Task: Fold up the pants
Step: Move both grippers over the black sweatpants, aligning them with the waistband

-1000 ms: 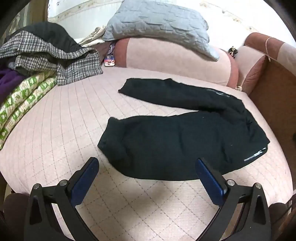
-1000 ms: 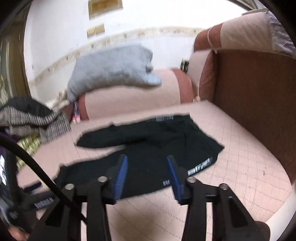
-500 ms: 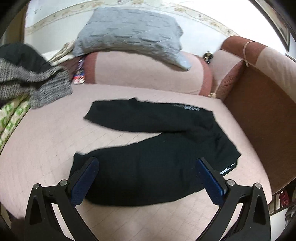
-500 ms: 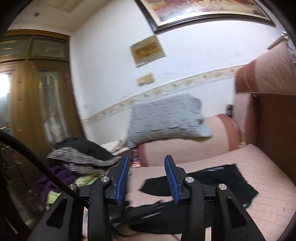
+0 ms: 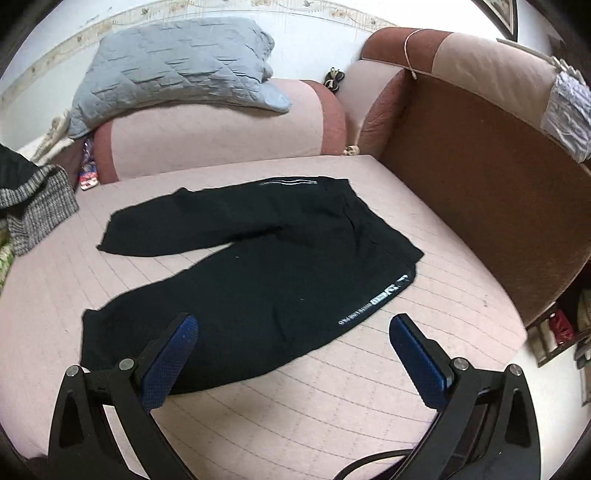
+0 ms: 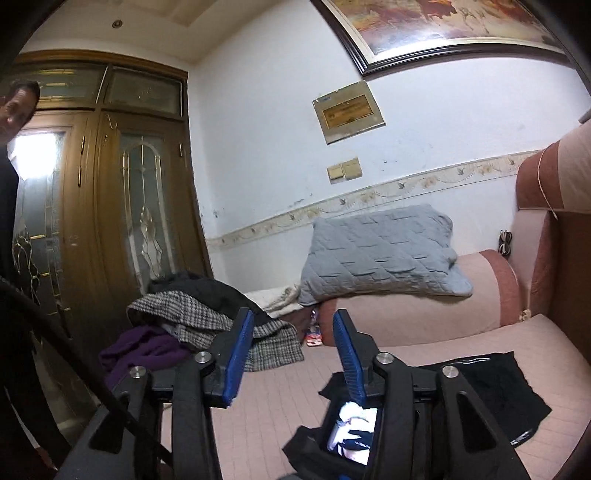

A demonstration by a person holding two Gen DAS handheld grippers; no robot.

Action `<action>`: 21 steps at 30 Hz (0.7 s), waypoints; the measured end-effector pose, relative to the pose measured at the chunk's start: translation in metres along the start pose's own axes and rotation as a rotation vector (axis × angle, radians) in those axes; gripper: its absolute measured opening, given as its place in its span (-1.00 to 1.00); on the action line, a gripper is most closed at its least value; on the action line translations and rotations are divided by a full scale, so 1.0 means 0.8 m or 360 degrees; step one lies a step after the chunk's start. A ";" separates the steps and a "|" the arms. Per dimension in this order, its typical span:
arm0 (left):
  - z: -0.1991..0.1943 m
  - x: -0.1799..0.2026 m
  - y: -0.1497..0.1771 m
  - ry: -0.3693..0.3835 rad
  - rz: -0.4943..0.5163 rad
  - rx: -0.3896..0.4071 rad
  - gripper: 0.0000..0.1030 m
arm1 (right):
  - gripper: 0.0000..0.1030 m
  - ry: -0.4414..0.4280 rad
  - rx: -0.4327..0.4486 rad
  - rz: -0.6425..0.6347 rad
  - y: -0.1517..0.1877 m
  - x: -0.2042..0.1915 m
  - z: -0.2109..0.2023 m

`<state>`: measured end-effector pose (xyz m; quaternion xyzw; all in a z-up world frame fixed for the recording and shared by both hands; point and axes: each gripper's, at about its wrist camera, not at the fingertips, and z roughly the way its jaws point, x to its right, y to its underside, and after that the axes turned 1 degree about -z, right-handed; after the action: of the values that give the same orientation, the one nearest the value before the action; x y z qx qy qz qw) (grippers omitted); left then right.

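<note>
Surface: the pink quilted mattress (image 5: 332,413) is wide and flat, with faint stitched squares on it.
Pants: the black pants (image 5: 258,280) lie flat on the mattress, not yet folded. The waistband with white printing is toward the brown side panel (image 5: 480,192); the two legs spread apart toward the clothes pile (image 6: 207,317).
Far edge: a pink bolster (image 5: 221,133) closes the far side of the mattress, and a grey quilted pillow (image 5: 173,70) rests on top of it.
Corner: a small dark item lies where the bolster meets the headboard (image 5: 461,55); I cannot tell what it is.
Room: white wall with a patterned border, a framed painting (image 6: 454,26), a plaque (image 6: 347,110) and wall switches (image 6: 343,170) under it, and a wooden door with glass (image 6: 110,192).
Person: someone in dark clothes stands at the edge of the right wrist view, beside the door.
Left gripper: the left gripper (image 5: 295,350) hangs above the near leg of the pants, its jaws released wide, touching nothing.
Right gripper: the right gripper (image 6: 291,347) points level toward the wall, its jaws are opening, and nothing is between them.
Open room: bare mattress shows in front of the pants and between the pants and the clothes pile.
</note>
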<state>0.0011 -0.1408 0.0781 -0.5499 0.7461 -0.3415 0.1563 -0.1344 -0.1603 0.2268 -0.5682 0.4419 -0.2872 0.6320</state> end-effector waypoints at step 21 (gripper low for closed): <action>-0.079 -0.132 0.009 -0.0588 -0.0231 0.0521 1.00 | 0.65 0.0805 -0.0493 0.0040 0.083 0.152 0.027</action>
<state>-0.0060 -0.0199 0.1038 -0.6223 0.5983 -0.3619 0.3519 -0.0704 -0.2430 0.1331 -0.5628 0.6310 -0.3410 0.4110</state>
